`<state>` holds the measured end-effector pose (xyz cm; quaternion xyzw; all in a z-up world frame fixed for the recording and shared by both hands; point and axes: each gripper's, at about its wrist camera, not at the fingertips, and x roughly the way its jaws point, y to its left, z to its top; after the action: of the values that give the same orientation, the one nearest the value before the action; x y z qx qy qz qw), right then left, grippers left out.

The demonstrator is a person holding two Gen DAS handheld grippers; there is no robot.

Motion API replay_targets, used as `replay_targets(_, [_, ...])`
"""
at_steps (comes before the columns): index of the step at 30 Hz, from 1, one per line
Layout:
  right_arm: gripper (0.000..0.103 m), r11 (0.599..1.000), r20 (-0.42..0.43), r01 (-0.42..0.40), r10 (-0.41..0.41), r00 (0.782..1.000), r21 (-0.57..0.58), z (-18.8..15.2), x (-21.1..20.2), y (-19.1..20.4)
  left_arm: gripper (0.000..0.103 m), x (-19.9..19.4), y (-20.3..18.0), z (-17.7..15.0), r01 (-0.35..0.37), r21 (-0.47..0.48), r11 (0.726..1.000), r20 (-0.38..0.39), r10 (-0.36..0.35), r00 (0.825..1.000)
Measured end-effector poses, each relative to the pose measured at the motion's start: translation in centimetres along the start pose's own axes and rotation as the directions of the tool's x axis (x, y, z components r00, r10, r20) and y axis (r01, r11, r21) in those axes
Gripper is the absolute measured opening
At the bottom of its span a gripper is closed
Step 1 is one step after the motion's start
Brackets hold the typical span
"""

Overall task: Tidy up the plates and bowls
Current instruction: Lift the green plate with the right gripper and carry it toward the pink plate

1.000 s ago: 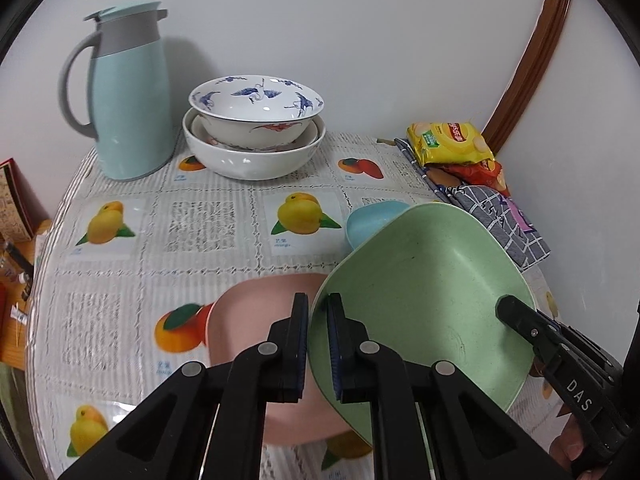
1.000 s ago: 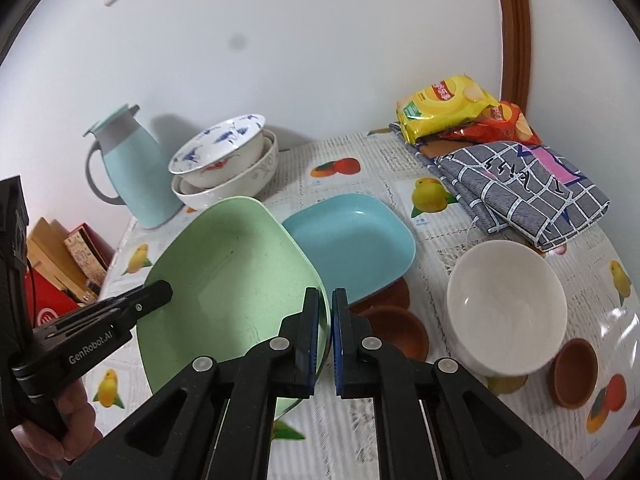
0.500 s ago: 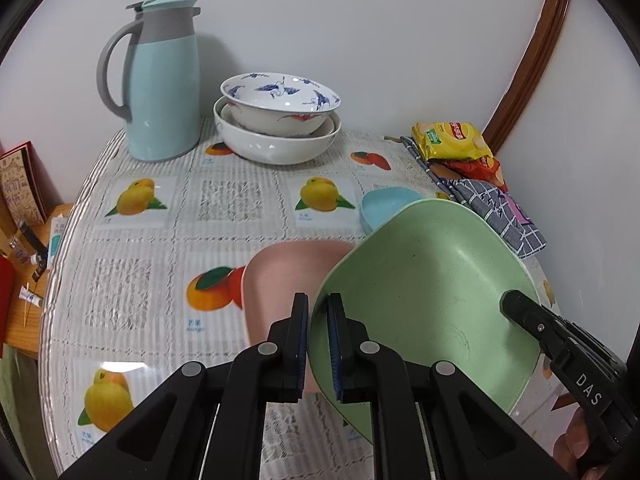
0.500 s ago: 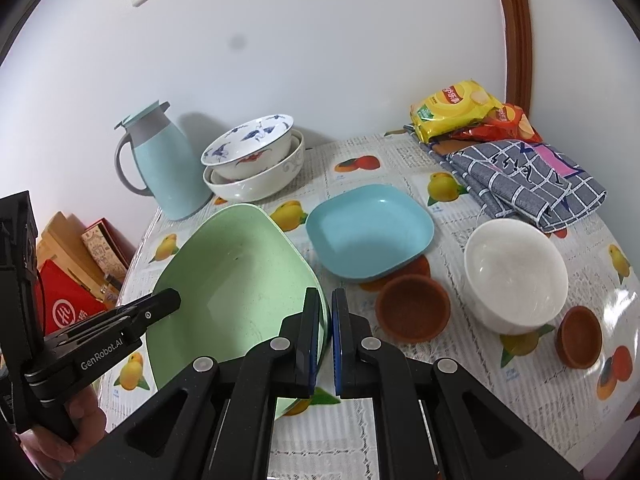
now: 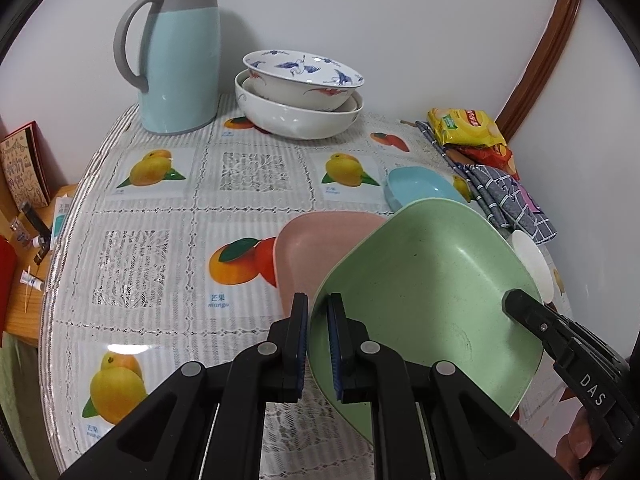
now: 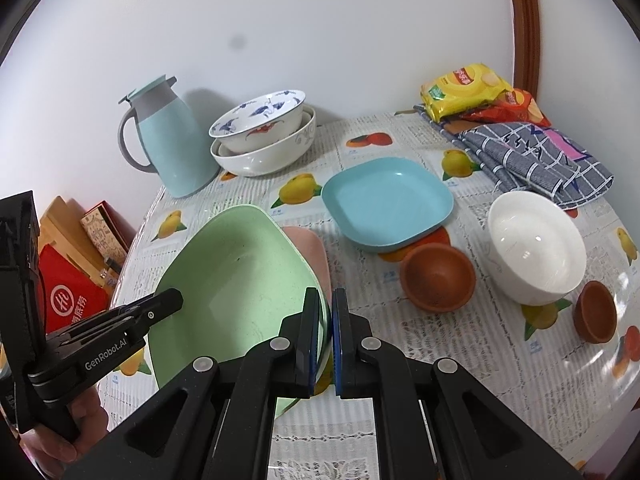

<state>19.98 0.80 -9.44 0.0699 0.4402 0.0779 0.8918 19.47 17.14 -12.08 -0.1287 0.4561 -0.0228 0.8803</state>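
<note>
We hold the green plate (image 5: 432, 280) with both grippers. Left gripper (image 5: 318, 320) is clamped tight on its near-left rim, one finger inside, one outside. Right gripper (image 6: 326, 320) is pinched closed on the opposite rim, same way. In the left wrist view the right gripper comes in at 4 o'clock; in the right wrist view the left gripper comes in at 8 o'clock, with a hand (image 6: 80, 420) under it.

The green plate is tilted, lifted above the surface (image 5: 168, 208), over the pink plate (image 5: 320, 240). Pink plate lies flat on the surface, partly hidden by the green one; only its left part shows in the left wrist view, a sliver at 12 o'clock of the right gripper in the right wrist view.

Blue plate (image 6: 388, 200) sits flat at 1 o'clock from the green plate, apart from it. Large brown bowl (image 6: 438, 276) is just beside the blue plate's near edge. White bowl (image 6: 536, 244) is at 3 o'clock of the brown one, and a small brown bowl (image 6: 596, 312) is near the white bowl at 4 o'clock.

At the far edge: two stacked bowls (image 5: 300, 92), the patterned one nested in a plain white one, and a teal jug (image 5: 180, 48) at their 9 o'clock. Snack bags (image 6: 472, 88) and a checked cloth (image 6: 532, 160) are at the far right.
</note>
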Motion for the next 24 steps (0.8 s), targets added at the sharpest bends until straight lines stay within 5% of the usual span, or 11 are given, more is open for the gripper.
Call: replay_targets(24, [0.008, 0.998, -0.083, 0.058, -0.057, 0.995, 0.004, 1.0, 6.4, 1.0, 0.013, 6.6, 1.6, 4.3, -0.004, 0.04, 0.999, -0.064, 0.006, 0.998])
